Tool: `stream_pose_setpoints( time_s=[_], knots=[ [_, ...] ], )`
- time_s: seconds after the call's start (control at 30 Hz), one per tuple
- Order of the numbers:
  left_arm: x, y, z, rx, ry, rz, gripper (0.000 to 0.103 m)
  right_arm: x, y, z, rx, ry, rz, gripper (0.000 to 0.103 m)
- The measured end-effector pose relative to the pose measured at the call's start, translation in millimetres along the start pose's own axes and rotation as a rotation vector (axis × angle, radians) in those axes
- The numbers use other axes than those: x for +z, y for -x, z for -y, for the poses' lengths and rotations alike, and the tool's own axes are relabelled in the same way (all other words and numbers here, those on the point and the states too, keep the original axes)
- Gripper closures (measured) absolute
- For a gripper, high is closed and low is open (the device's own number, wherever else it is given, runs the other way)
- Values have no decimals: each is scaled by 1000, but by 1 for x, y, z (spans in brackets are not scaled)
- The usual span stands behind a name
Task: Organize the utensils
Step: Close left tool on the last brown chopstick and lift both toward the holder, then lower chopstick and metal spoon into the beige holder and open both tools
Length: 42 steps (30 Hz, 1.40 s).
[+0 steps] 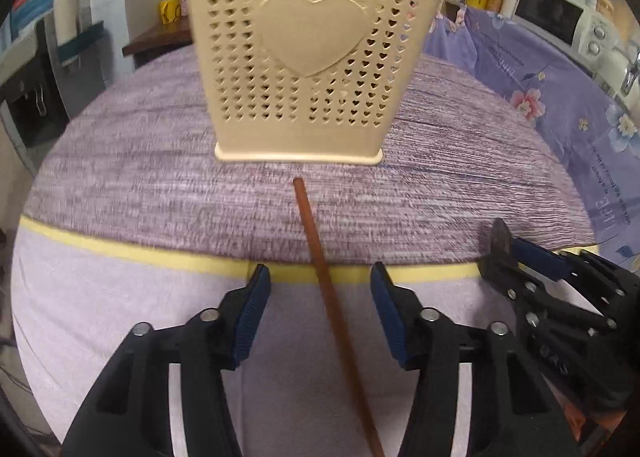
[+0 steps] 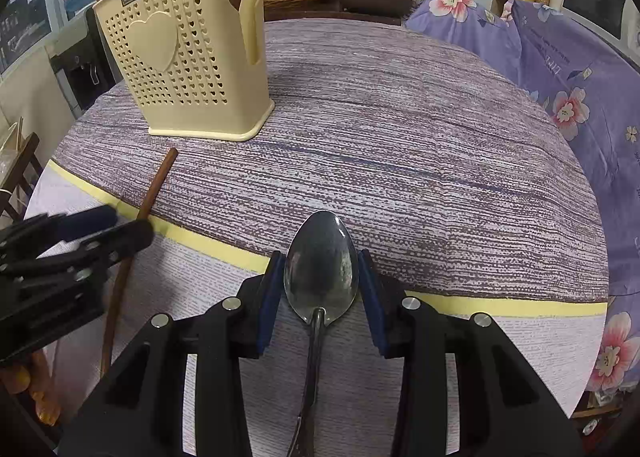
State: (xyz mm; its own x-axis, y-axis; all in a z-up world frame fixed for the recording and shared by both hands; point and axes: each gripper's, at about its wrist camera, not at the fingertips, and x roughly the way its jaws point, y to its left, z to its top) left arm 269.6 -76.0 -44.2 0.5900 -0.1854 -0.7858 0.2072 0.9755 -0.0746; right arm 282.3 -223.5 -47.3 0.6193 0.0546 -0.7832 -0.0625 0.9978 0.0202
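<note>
**Chopstick and spoon framed by fingers, holder at far side**

A cream perforated utensil holder (image 2: 188, 69) with a heart relief is seen standing upright toward the far left of the tabletop (image 2: 420, 145), on a purple streaked cloth. Brown handles are visible poking from its top and side slot.

A brown chopstick (image 1: 320, 277) is laid flat on the cloth near the front edge, its far tip just short of the holder's base, crossing the yellow stripe. The left gripper (image 1: 320, 289) is positioned over it with fingers (image 1: 256, 309) partly open; the stick is seen between them, untouched by either pad.

To the right, a metal spoon (image 2: 320, 277) is laid bowl-up near the front edge, bowl toward the holder. The right gripper (image 2: 322, 293) is set around the bowl, fingers (image 2: 270, 297) partly open and close against both bowl edges; firm contact cannot be told.
</note>
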Motion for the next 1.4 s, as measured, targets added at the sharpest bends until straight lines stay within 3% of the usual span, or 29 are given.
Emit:
stream_pose_setpoints(
  time_s=[0.1, 0.33, 0.53, 0.7, 0.9, 1.1, 1.4],
  knots=[
    [13, -11, 3, 35, -10, -6, 63, 0, 0, -1, -4, -2, 0, 65],
    [26, -19, 7, 85, -18, -5, 93, 0, -1, -1, -11, -2, 1, 65],
    [29, -17, -1, 54, 19, -4, 95, 1, 1, 1, 30, -24, 10, 65],
    [33, 6, -5, 18, 40, 54, 95, 8, 21, 6, 72, -41, 58, 65],
    [45, 82, -21, -58, 70, 212, 95, 24, 65, 10, 136, -48, 127, 65],
    [50, 141, -26, -84, 57, 337, 95, 31, 105, 7, 161, -22, 183, 65],
    [54, 172, -31, -90, 66, 419, 95, 34, 132, -5, 164, 18, 231, 65]
  ],
)
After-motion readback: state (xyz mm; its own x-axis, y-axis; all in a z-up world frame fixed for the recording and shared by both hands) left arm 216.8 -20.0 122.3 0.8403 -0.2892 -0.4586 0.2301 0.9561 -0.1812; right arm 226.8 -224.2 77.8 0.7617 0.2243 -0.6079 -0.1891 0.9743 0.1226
